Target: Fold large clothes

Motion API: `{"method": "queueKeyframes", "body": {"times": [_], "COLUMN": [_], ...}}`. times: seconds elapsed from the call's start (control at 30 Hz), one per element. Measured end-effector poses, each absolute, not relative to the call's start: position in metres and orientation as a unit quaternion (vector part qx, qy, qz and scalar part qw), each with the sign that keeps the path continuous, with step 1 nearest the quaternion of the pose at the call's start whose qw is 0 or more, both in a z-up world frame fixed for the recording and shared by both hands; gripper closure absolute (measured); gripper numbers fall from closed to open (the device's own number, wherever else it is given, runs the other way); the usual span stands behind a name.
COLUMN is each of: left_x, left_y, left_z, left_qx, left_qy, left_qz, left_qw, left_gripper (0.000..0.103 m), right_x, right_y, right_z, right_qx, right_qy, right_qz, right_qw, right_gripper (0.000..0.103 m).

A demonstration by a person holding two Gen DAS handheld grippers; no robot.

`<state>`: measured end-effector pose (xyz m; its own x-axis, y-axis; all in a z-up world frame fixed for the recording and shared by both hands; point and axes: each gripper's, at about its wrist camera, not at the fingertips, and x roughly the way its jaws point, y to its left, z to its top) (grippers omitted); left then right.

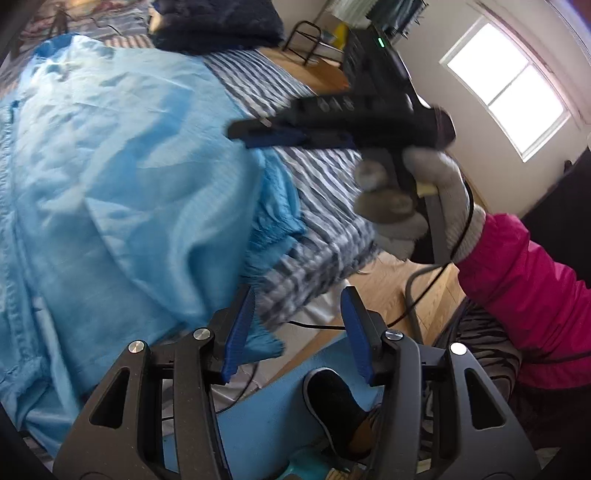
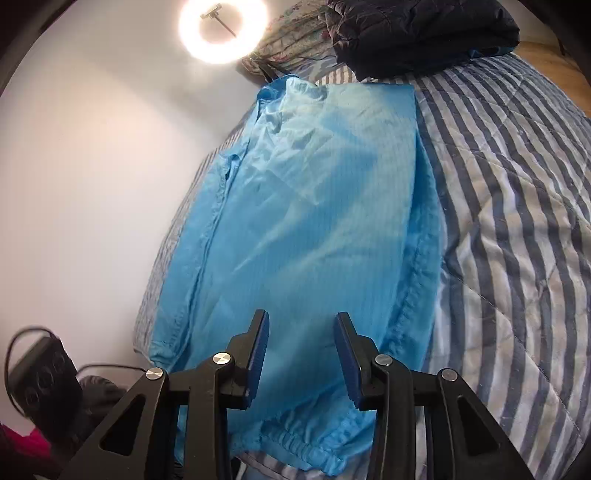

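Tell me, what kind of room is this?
Most likely a bedroom at home. A striped quilt covers a bed, a blue garment lies spread on it, and there is a window and wooden floor.

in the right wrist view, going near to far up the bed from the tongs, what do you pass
right tongs, open and empty → elastic hem of the blue garment → its smooth blue body spread on the striped quilt → dark folded clothing at the far end of the bed

The right gripper, fingers apart, hovers over a light-blue shiny garment on the striped quilted bed.
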<state>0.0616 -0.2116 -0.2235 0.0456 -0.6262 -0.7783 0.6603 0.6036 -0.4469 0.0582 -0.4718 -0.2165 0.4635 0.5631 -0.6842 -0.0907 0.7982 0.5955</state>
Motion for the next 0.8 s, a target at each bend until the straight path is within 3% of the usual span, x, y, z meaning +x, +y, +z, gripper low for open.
{"method": "queueKeyframes", "body": {"times": [0.37, 0.43, 0.53, 0.7, 0.8], "left_x": [0.077, 0.077, 0.076, 0.061, 0.051], "left_y": [-0.226, -0.225, -0.22, -0.195, -0.184], "left_z": [-0.261, -0.265, -0.261, -0.22, -0.195], "left_qx": [0.098, 0.106, 0.085, -0.001, -0.041], "left_qy": [0.535, 0.531, 0.529, 0.499, 0.472], "left_qz": [-0.36, -0.354, -0.368, -0.456, -0.502], "left_qw": [0.758, 0.762, 0.76, 0.737, 0.724], "left_gripper": [0.055, 0.088, 0.097, 0.098, 0.098], "right_x": [0.063, 0.061, 0.06, 0.06, 0.059], "right_y": [-0.467, -0.474, -0.486, -0.494, -0.496], "right_z": [-0.205, -0.208, -0.212, -0.217, -0.225], "right_qx": [0.239, 0.245, 0.265, 0.277, 0.284], "right_qy": [0.463, 0.465, 0.464, 0.469, 0.48], "right_qz": [0.194, 0.185, 0.178, 0.182, 0.18], "right_qw": [0.831, 0.83, 0.826, 0.819, 0.81], "right_gripper": [0.064, 0.064, 0.064, 0.063, 0.053]}}
